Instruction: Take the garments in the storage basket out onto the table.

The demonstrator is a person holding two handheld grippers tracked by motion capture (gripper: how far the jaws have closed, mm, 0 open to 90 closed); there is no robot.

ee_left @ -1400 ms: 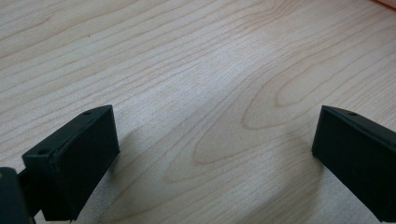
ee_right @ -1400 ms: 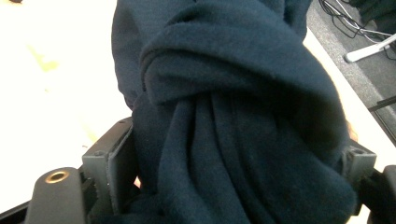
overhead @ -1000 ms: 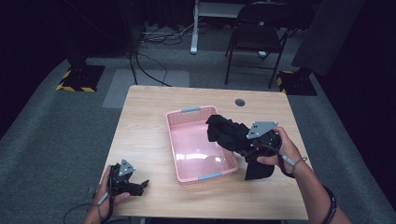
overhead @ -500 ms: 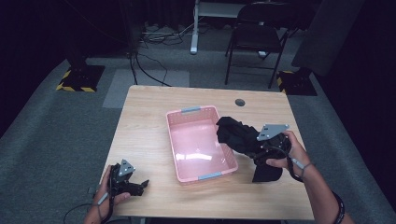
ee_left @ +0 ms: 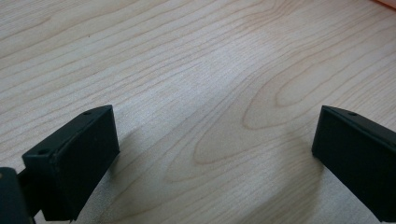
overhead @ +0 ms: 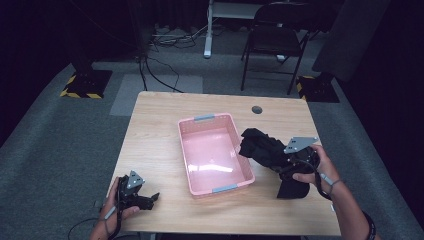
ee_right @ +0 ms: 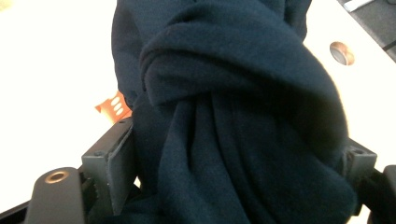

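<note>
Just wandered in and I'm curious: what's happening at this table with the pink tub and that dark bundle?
A person sits at a wooden table with a hand-held gripper in each hand. The right gripper has its fingers clamped on a bunched dark cloth, held just right of the pink plastic basket, which looks empty. Part of the cloth hangs below the hand onto the table. The left gripper rests near the table's front left corner, fingers open with nothing between them.
</note>
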